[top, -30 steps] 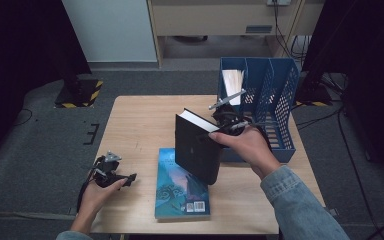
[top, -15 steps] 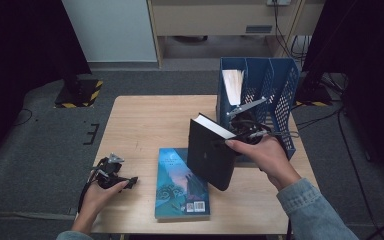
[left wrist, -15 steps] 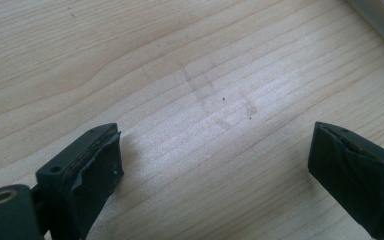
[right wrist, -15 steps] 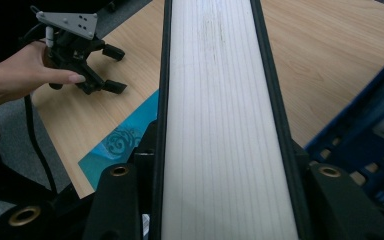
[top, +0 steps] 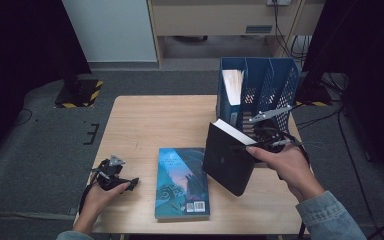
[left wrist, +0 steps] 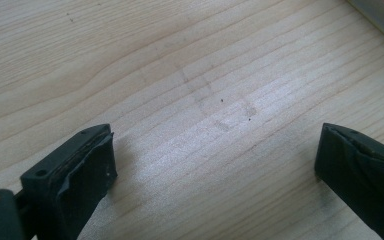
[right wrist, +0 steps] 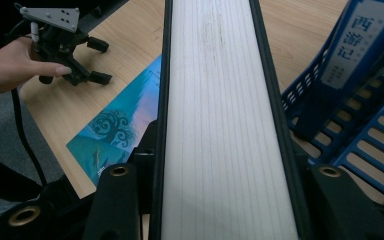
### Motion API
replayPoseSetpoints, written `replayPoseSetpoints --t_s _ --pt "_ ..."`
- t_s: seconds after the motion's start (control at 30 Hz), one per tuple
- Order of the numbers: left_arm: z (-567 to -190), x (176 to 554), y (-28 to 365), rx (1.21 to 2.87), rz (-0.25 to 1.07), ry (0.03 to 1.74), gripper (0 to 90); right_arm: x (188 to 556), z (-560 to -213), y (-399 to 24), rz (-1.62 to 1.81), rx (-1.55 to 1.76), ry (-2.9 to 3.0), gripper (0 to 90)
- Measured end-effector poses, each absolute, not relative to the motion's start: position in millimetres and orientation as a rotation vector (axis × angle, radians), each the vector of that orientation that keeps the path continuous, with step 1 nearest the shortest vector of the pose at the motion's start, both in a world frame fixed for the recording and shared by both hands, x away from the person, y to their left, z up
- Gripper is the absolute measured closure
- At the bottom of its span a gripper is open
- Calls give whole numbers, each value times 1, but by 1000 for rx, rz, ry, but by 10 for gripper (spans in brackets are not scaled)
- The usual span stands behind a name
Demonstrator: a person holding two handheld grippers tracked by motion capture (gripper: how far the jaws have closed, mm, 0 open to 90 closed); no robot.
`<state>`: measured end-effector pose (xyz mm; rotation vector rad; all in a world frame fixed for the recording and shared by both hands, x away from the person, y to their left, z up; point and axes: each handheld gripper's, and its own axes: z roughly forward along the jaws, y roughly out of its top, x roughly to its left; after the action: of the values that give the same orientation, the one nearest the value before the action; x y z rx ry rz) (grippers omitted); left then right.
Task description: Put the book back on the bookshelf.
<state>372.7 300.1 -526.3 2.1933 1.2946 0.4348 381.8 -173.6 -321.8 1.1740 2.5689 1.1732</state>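
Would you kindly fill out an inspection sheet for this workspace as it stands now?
Surface: light wooden table, faint scuffs in the left gripper view.
Job's things: black hardcover book held tilted beside the blue plastic file rack; white-paged book already stands in the rack's left slot.
Clutter: teal illustrated book lying flat near the front edge.
Grippers: right gripper shut on the black book; left gripper open on the table, nothing between its jaws.
Cables: black cable trails off the table edge from the left gripper.
Surroundings: grey carpet, dark curtains, pale cabinet behind.
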Motion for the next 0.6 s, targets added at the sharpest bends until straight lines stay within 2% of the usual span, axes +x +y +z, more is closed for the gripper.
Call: replayPoseSetpoints --t_s 0.27,0.6 --pt "-528 372 300 2178 446 1293 8 373 -323 -190 1180 1203 2545 528" --pt "-529 370 300 2166 460 1288 0 366 -300 -203 1244 1216 2499 527"
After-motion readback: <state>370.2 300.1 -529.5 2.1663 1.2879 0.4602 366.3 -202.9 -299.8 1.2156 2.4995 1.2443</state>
